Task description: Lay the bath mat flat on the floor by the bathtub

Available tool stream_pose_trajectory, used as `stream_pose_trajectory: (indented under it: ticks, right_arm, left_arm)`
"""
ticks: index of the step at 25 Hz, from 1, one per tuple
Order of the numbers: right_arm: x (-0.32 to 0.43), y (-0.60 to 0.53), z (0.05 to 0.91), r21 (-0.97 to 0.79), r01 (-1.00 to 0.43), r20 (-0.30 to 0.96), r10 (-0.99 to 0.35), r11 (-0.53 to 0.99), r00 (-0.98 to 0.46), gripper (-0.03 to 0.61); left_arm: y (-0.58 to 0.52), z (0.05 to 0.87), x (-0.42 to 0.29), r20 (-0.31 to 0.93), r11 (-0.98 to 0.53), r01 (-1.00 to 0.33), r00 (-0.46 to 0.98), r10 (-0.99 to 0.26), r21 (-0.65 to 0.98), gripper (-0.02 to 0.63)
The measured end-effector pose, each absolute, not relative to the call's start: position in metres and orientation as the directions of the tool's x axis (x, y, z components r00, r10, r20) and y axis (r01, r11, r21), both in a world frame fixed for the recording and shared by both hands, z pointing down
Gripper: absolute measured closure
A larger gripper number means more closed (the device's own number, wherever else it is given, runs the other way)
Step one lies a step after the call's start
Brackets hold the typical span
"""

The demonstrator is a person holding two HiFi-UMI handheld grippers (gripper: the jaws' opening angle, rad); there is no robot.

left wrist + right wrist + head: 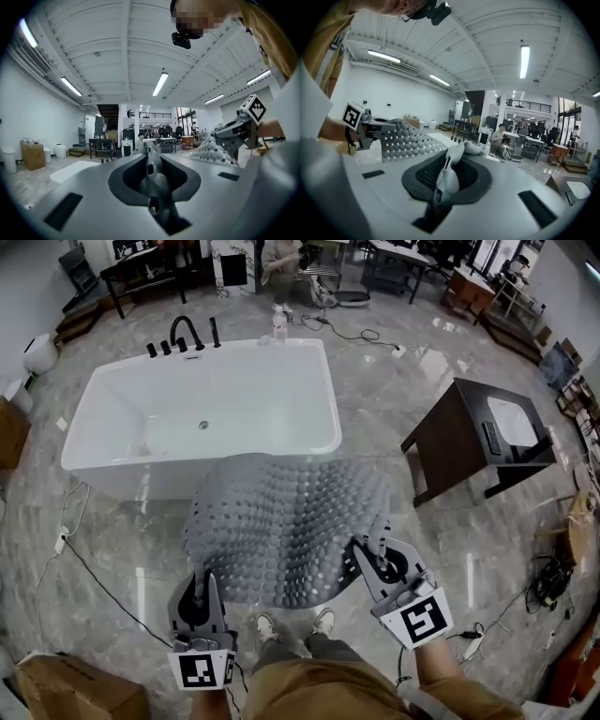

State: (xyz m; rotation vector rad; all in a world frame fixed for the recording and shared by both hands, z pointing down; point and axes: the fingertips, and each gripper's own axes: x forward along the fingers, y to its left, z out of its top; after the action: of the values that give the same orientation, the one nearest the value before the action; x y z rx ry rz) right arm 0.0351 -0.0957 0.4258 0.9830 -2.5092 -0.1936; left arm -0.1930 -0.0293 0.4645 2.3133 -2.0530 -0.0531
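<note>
The bath mat (286, 531) hangs spread in the air in the middle of the head view, one near corner pinched in each tool. The left tool (199, 579) grips the lower-left corner and the right tool (367, 549) the lower-right corner. Holding two corners well apart likely serves to keep the sheet open and unfolded, so it can go down flat rather than bunched.

In each gripper view the jaws are pressed together on a thin grey edge of the mat, with no gap showing between them. The studded surface stretches sideways from each tool towards the other.

From the tools the mat runs up the frame, bowing upward in its middle. Its far edge lies just in front of the white bathtub (122, 479), at the tub's right half, though whether it touches the wall cannot be told. The marble floor (122, 549) lies below it, and the person's shoes (267, 626) stand just under its near edge. It is not yet laid down.
</note>
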Motion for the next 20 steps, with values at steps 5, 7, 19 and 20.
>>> stream_pose_trajectory:
  ticks: [5, 7, 19, 20]
  right_arm:
    - [0.039, -0.111, 0.476, 0.282, -0.593, 0.360, -0.656, 0.754, -0.664, 0.543]
    - [0.039, -0.116, 0.496, 0.282, -0.592, 0.367, -0.655, 0.755, -0.660, 0.543]
    - [0.052, -0.117, 0.522, 0.251, -0.583, 0.401, -0.631, 0.773, -0.664, 0.543]
    - [0.051, -0.117, 0.521, 0.252, -0.582, 0.401, -0.630, 0.773, -0.664, 0.543]
  left_arm:
    - [-0.035, 0.516, -0.196, 0.042, -0.096, -0.992, 0.099, -0.994, 0.077, 0.560]
    - [-0.039, 0.533, -0.197, 0.030, -0.083, -0.994, 0.086, -0.996, 0.076, 0.560]
    - [-0.044, 0.536, -0.179, 0.079, -0.101, -0.993, 0.105, -0.991, 0.052, 0.560]
    - [-0.047, 0.535, -0.177, 0.083, -0.110, -0.993, 0.113, -0.990, 0.044, 0.560]
